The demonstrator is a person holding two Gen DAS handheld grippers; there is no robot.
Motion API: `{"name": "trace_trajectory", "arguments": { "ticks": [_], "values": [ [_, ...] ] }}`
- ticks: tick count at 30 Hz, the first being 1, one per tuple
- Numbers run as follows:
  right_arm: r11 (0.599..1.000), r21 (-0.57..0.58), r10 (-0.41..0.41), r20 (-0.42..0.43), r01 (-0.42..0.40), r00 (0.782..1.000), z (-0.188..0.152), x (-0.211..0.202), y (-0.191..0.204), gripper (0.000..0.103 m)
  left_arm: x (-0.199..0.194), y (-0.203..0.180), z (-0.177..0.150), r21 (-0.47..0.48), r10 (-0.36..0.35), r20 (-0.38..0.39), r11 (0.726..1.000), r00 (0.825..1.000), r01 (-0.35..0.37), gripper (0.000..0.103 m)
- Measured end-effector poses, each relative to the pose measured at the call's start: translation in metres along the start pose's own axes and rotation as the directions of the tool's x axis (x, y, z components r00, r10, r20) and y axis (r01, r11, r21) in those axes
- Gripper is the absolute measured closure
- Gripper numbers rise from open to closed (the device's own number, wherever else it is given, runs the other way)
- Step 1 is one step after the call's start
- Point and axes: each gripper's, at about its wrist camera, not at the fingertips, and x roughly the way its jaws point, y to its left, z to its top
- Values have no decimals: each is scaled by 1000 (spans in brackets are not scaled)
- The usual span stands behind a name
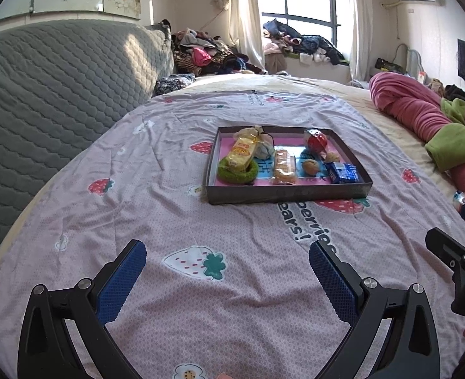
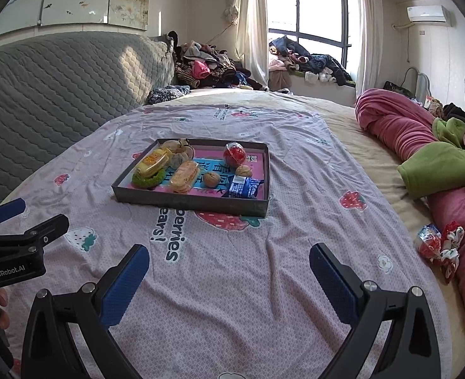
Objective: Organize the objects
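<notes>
A shallow dark tray (image 1: 289, 194) (image 2: 188, 201) sits on the strawberry-print sheet in the middle of the bed. In it lie a yellow snack pack (image 1: 240, 154) on a green ring (image 1: 237, 173), a wrapped cake (image 1: 284, 165), a walnut (image 1: 310, 167), a blue packet (image 1: 343, 173) and a red ball (image 1: 317, 141). My left gripper (image 1: 227, 262) is open and empty, well short of the tray. My right gripper (image 2: 229, 263) is open and empty, near and right of the tray. A small red-and-white wrapped item (image 2: 439, 243) lies on the bed at the right.
A grey quilted headboard (image 1: 49, 94) rises on the left. Rolled pink and green blankets (image 2: 422, 145) lie along the bed's right side. Clothes are piled by the window (image 2: 308, 60). The left gripper's body (image 2: 14, 246) shows at the left edge of the right wrist view.
</notes>
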Motion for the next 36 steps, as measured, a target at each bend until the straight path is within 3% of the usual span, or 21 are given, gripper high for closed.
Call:
{"name": "trace_trajectory", "arguments": {
  "ticks": [36],
  "values": [
    [1000,3,-6,-80,7,997,-29,32,-5,1,42,3,-30,-6,7,-98,1000,995,-8,0]
  ]
}}
